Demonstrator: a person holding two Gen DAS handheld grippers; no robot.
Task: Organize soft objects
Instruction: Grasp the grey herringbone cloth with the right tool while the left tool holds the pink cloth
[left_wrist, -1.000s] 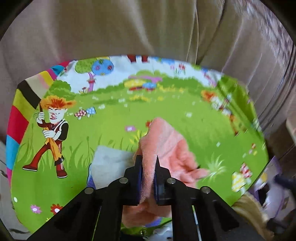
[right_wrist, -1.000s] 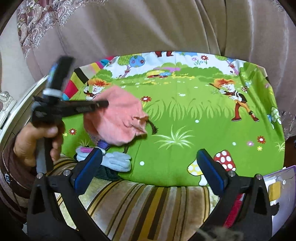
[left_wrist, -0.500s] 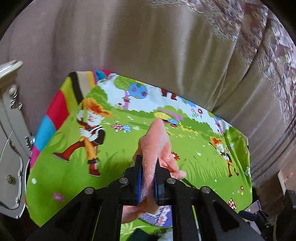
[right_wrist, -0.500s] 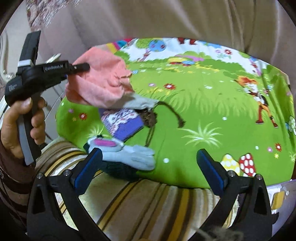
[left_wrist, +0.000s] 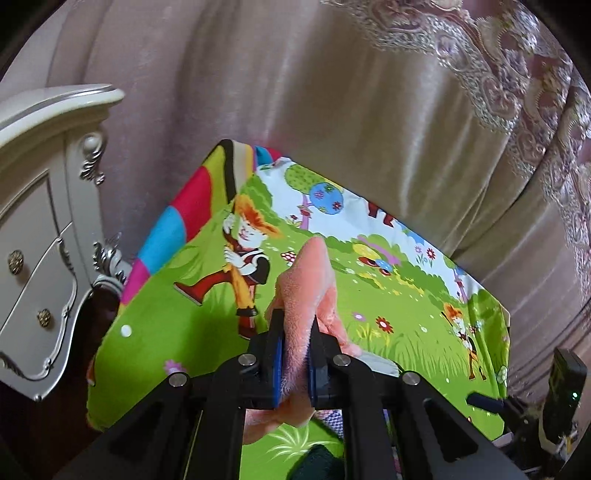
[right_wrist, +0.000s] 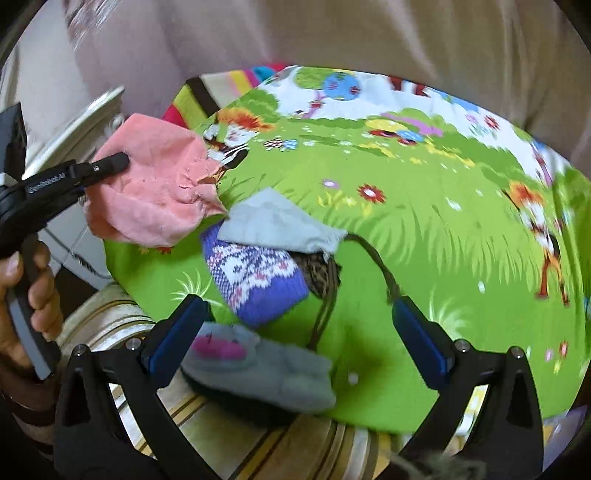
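Observation:
My left gripper (left_wrist: 296, 325) is shut on a pink fuzzy cloth (left_wrist: 308, 291) and holds it in the air above the left part of the green cartoon-print surface (left_wrist: 406, 317). The right wrist view shows that cloth (right_wrist: 155, 192) hanging from the left gripper (right_wrist: 114, 162). Below it lie a grey pouch (right_wrist: 273, 221) with a dark drawstring, a purple patterned knit piece (right_wrist: 255, 280) and a grey sock with a pink patch (right_wrist: 266, 369). My right gripper (right_wrist: 299, 314) is open and empty, just above the sock and the knit piece.
A white carved dresser (left_wrist: 40, 229) stands left of the surface. Beige curtains (left_wrist: 332, 110) hang behind it. A striped cushion (right_wrist: 229, 435) lies along the near edge. The right half of the green surface (right_wrist: 461, 229) holds nothing.
My left gripper has lifted the pink cloth up and to the left, uncovering the pouch and the knit piece. My right gripper has moved in closer over the pile.

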